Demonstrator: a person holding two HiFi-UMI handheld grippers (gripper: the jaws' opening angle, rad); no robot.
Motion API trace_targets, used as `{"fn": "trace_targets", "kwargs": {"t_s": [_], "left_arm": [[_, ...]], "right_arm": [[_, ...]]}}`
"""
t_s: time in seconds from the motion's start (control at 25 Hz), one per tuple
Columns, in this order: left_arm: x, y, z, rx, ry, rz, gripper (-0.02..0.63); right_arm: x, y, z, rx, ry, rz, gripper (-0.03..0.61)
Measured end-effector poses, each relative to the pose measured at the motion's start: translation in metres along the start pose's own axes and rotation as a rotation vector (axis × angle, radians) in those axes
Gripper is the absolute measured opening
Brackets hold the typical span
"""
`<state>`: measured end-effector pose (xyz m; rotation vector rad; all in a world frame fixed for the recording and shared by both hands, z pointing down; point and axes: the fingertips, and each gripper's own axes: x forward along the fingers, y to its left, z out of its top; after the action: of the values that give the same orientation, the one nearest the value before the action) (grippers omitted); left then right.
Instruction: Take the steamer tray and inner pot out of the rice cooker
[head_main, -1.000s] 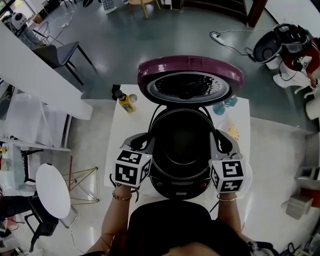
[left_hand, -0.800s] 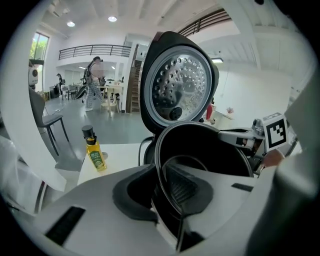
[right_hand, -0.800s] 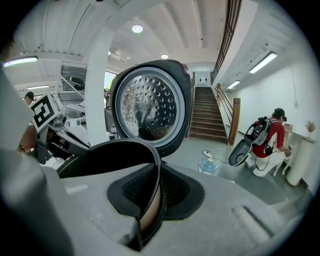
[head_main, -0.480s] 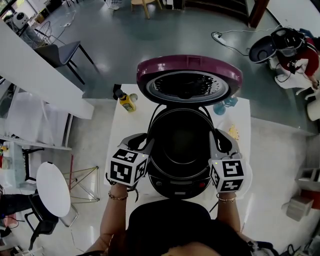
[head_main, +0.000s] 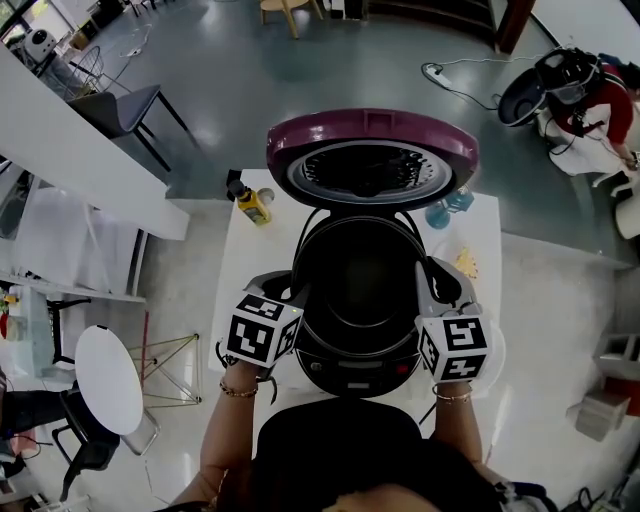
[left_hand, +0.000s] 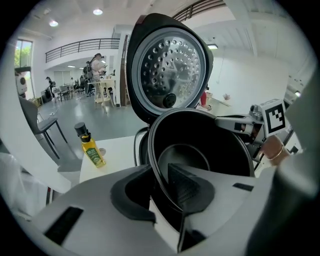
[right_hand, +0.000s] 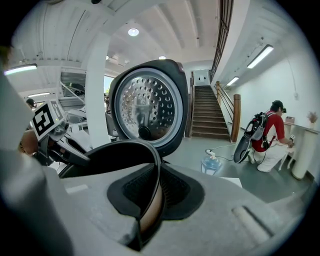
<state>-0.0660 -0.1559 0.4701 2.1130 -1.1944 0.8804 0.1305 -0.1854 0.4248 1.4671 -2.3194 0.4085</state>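
Inner pot (head_main: 358, 285) sits down in the rice cooker (head_main: 360, 370), in the middle of a white table (head_main: 243, 290), its dark rim level with the cooker's top. The left gripper (left_hand: 161, 192) straddles the left side of that rim, one pad outside the wall and one inside. Its jaws have just been opening, so the rim stands between them loosely and is not pinched. The right gripper (right_hand: 156, 195) is clenched on the right side of the rim, both pads pressed against the thin wall. The two grippers face each other across the pot's mouth.

On the far side the purple lid (head_main: 372, 150) stands open, with its perforated inner plate facing the pot. It leans over the far part of the rim, while the space straight above the pot's middle and near side is free. The near edge of the table is taken up by the person's body, just behind the cooker's front panel.

Left of the cooker runs a bare strip of table. A yellow bottle (head_main: 252, 205) stands at its far left corner, well apart from the left gripper. To the right the table is narrower. A bluish water bottle (head_main: 446, 212) stands at the far right beside the lid, and a small yellowish thing (head_main: 467, 263) lies just right of the right gripper. I cannot tell what it is. Grey floor surrounds the table.
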Motion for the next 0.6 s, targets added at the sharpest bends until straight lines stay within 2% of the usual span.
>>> {"fn": "trace_targets", "kwargs": {"t_s": [0.12, 0.28, 0.6], "left_arm": [[-0.003, 0.0, 0.003, -0.018, -0.003, 0.022, 0.08], [-0.012, -0.004, 0.013, -0.064, -0.056, 0.017, 0.063], [-0.036, -0.018, 0.026, -0.075, -0.142, 0.014, 0.054]], "right_arm": [[-0.002, 0.0, 0.0, 0.013, -0.003, 0.017, 0.044], [-0.01, -0.002, 0.005, 0.025, -0.024, 0.013, 0.044], [-0.031, -0.003, 0.016, 0.043, -0.087, 0.015, 0.044]]}}
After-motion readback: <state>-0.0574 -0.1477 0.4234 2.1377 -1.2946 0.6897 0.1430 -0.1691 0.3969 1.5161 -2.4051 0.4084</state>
